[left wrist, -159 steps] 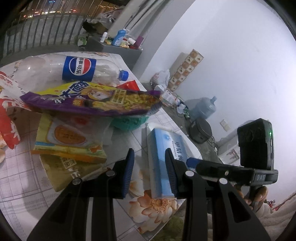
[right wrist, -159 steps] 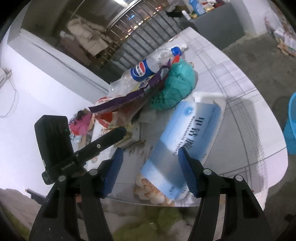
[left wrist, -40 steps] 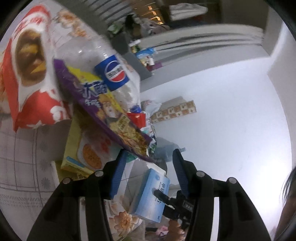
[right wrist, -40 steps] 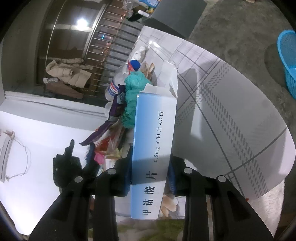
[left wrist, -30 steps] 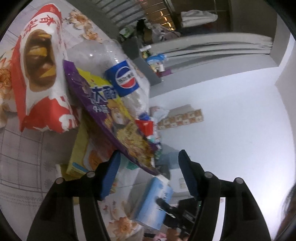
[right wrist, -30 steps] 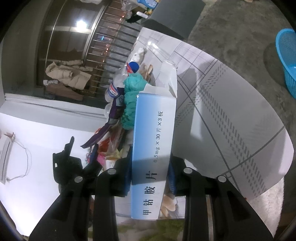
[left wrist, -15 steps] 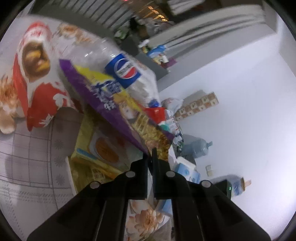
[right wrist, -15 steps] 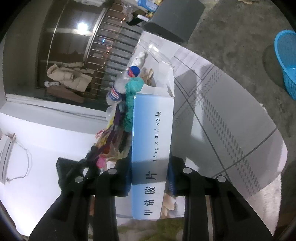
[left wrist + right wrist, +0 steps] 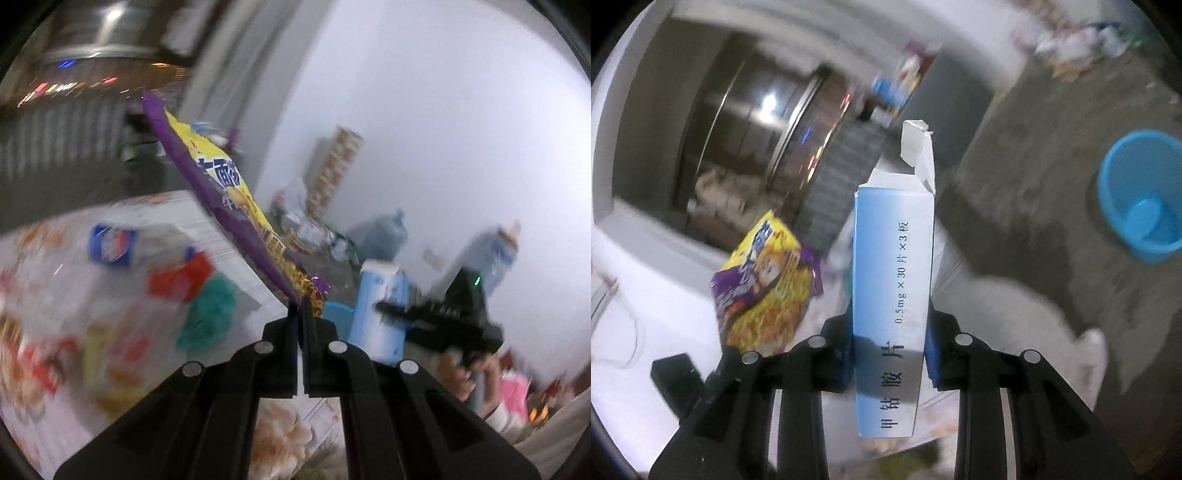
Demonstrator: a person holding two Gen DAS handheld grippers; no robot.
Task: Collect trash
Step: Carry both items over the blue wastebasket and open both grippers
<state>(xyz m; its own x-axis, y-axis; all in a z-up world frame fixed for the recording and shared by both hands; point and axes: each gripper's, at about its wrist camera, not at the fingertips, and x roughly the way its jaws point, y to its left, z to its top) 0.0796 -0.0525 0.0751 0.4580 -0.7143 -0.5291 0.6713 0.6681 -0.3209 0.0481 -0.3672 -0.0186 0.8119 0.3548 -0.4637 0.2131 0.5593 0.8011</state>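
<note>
The left gripper (image 9: 302, 314) is clenched on a corner of the purple snack bag (image 9: 221, 192), which hangs in the air above the table (image 9: 221, 229). The right gripper (image 9: 890, 354) grasps the blue box (image 9: 892, 266) upright, its torn flap open, with a blue basket (image 9: 1137, 195) on the floor beyond.

A plain white wall (image 9: 424, 110) rises to the right, grey concrete floor (image 9: 1052, 229) spreads beyond the table, and far off a dark railed window (image 9: 746, 122) shows one ceiling light (image 9: 770, 101).

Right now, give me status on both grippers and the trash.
Left gripper shut on purple snack bag. Right gripper shut on blue medicine box. Blue bin ahead, path looks clear.
</note>
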